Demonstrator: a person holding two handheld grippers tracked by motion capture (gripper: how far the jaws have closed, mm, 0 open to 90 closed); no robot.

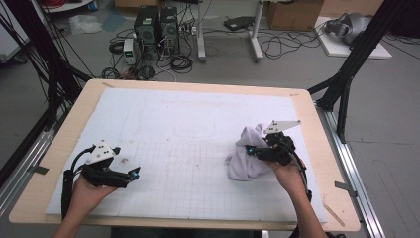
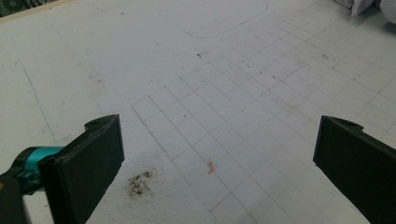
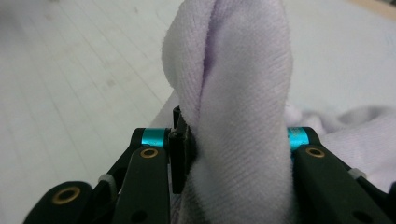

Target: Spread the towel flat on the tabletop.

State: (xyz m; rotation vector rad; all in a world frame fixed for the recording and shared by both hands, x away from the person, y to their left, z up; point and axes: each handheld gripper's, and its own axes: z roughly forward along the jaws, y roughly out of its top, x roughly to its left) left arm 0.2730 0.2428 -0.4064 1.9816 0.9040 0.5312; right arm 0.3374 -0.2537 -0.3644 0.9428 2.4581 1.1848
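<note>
A pale lilac, soft terry cloth [image 1: 246,161] lies bunched on the right part of the desk [image 1: 59,148], a light wooden board covered by a white foam sheet [image 1: 188,148] printed with a faint grid. The right tongs [image 1: 251,149] are clamped on a thick fold of this cloth [image 3: 238,116]: in the right gripper view the fabric fills the gap between the two black jaws and rises above them in a rounded ridge, while the rest of the cloth spreads behind and to the right. In the high view the pinched part stands up above the heap, which rests on the sheet.

The left tongs [image 1: 134,173] are held low over the left front part of the sheet, well apart from the cloth. Their jaws stand wide apart with nothing between them; the left gripper view looks across bare grid with a small dark smudge [image 2: 138,183] and a tiny orange speck [image 2: 211,166] on it, and a corner of the cloth [image 2: 369,5] at the far upper right.

Nothing on the sheet stands between the two tongs. Beyond the far edge of the desk, on the grey floor, stand two black computer towers [image 1: 157,26] among loose cables, a white frame's legs [image 1: 229,47] and a brown cardboard box [image 1: 293,14].
</note>
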